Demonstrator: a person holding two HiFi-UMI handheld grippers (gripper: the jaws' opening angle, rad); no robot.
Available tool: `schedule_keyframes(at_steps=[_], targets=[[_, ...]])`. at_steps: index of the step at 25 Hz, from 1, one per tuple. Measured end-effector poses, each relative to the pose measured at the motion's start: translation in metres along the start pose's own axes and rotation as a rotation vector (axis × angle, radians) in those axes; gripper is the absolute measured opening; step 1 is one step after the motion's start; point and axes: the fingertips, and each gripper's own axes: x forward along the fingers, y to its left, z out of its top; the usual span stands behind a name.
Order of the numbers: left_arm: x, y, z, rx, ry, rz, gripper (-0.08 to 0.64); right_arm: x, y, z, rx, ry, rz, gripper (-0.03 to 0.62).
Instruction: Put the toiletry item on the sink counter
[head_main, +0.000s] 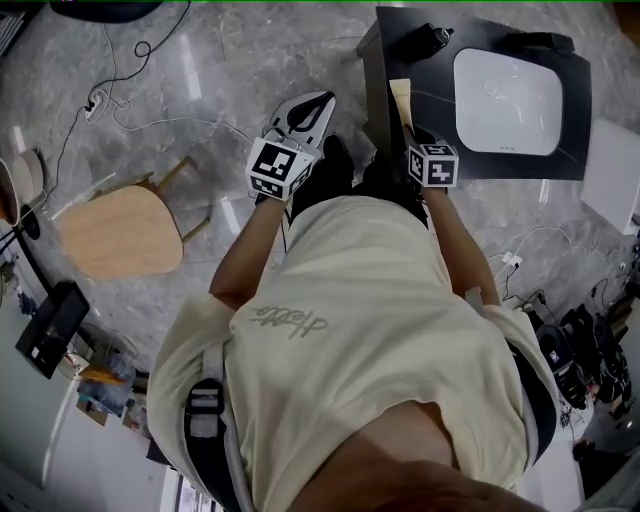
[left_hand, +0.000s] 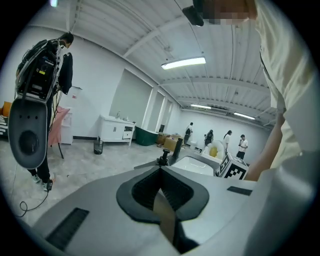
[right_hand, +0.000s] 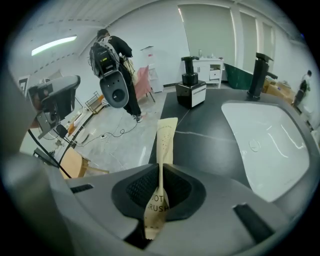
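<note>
My right gripper (right_hand: 161, 167) is shut on a tan paper toothbrush packet (right_hand: 166, 135), which stands upright between the jaws. Its top sticks out over the left edge of the black sink counter (right_hand: 200, 130). In the head view that packet (head_main: 400, 100) lies over the counter's (head_main: 420, 70) near-left edge, ahead of the right gripper (head_main: 405, 135). The white basin (right_hand: 270, 145) is to the right. My left gripper (head_main: 308, 108) is held over the floor left of the counter. Its jaws (left_hand: 160, 170) are shut; a tan sliver shows in the slot behind the tips, and I cannot tell what it is.
A black faucet (right_hand: 258, 75) stands behind the basin, and a black-and-white dispenser (right_hand: 191, 87) at the counter's far left corner. A wooden stool (head_main: 120, 230) and cables (head_main: 120, 100) are on the floor to the left. Another person with a gripper rig (right_hand: 112, 70) stands beyond.
</note>
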Motion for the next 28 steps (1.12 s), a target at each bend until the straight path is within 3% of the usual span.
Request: schedule_keyframes(at_steps=[10, 15, 28], targets=[[0.002, 0.001, -0.009, -0.037, 0.004, -0.029, 0.003, 0.013, -0.006, 0.001, -0.014, 0.010, -0.037, 0.029], [0.001, -0.003, -0.004, -0.027, 0.000, -0.033, 0.003, 0.015, -0.004, 0.002, -0.026, 0.007, -0.033, 0.080], [0.007, -0.026, 0.007, 0.005, 0.010, -0.063, 0.003, -0.012, 0.004, 0.010, -0.045, -0.063, -0.009, 0.081]])
